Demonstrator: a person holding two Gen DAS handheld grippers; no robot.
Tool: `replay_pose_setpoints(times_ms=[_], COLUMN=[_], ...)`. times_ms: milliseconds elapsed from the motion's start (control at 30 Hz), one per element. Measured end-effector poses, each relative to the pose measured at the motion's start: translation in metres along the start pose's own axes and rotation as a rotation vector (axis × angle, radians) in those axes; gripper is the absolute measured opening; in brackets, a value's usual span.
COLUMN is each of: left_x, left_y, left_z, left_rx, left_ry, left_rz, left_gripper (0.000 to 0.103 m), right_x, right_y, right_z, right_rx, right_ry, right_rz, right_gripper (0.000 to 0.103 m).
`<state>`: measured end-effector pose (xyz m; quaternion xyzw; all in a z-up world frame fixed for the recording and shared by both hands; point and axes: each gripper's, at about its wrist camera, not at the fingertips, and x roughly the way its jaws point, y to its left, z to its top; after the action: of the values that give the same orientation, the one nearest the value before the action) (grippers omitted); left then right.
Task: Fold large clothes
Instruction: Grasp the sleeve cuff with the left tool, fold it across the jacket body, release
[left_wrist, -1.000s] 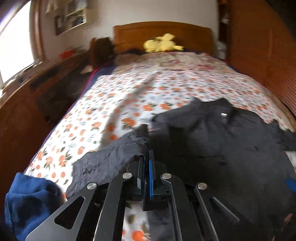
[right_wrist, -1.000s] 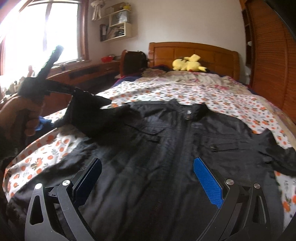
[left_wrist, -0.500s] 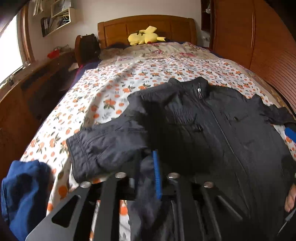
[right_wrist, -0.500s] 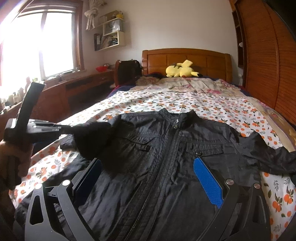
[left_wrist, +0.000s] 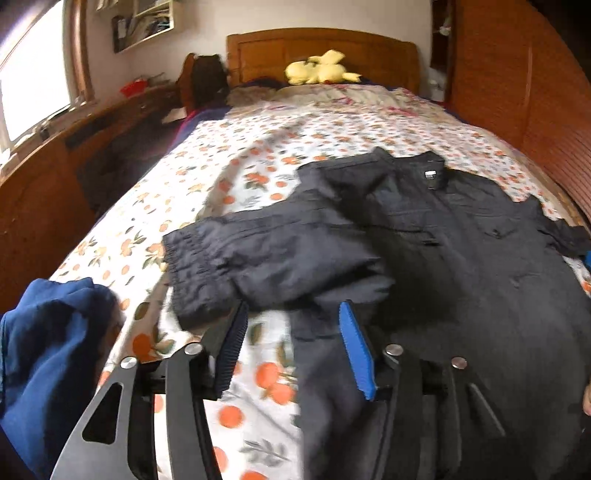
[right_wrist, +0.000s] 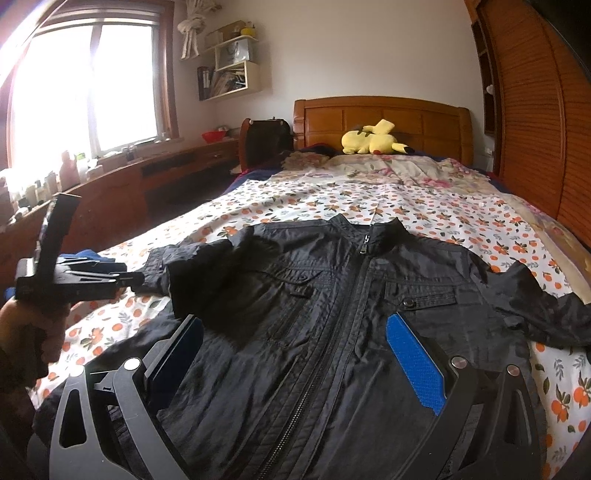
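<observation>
A black zip-up jacket (right_wrist: 351, 314) lies front-up on the flowered bedspread (right_wrist: 424, 206), collar toward the headboard. Its left sleeve (left_wrist: 280, 258) is folded across toward the chest. My left gripper (left_wrist: 291, 325) is open, just short of that sleeve's edge, holding nothing. It also shows in the right wrist view (right_wrist: 125, 278), at the sleeve's cuff. My right gripper (right_wrist: 295, 339) is open wide above the jacket's lower front, empty. The other sleeve (right_wrist: 554, 314) lies spread out to the right.
A blue garment (left_wrist: 48, 354) is heaped at the bed's near left edge. A yellow plush toy (right_wrist: 371, 140) rests by the wooden headboard (right_wrist: 380, 118). A wooden counter (right_wrist: 122, 184) runs under the window on the left; a wooden slatted wall (right_wrist: 535, 129) stands on the right.
My left gripper carried the sleeve inward over the jacket, then opened and let it go; the sleeve now rests on the jacket. My right gripper stayed open and rose slightly.
</observation>
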<state>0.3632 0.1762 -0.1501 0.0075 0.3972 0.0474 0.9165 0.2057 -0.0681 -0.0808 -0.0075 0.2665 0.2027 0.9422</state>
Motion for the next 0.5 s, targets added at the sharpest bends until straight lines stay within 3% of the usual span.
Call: replay_pose_setpoints(times_ms=[200,500], left_x=[0.033,0.083], left_y=[0.037,0.075], left_z=[0.003,0.002], left_rx=[-0.052,-0.127], left_ry=[0.038,0.124], left_rz=[0.063,0.101], left_gripper=[0.066,0.066], right_x=[0.007,0.021], right_y=[0.005,0.019], right_z=[-0.003,-0.004], right_rx=[-0.01,-0.035], right_ry=[0.013,0.032], right_rz=[0.009,0.031], right_gripper=[0.096,0.096])
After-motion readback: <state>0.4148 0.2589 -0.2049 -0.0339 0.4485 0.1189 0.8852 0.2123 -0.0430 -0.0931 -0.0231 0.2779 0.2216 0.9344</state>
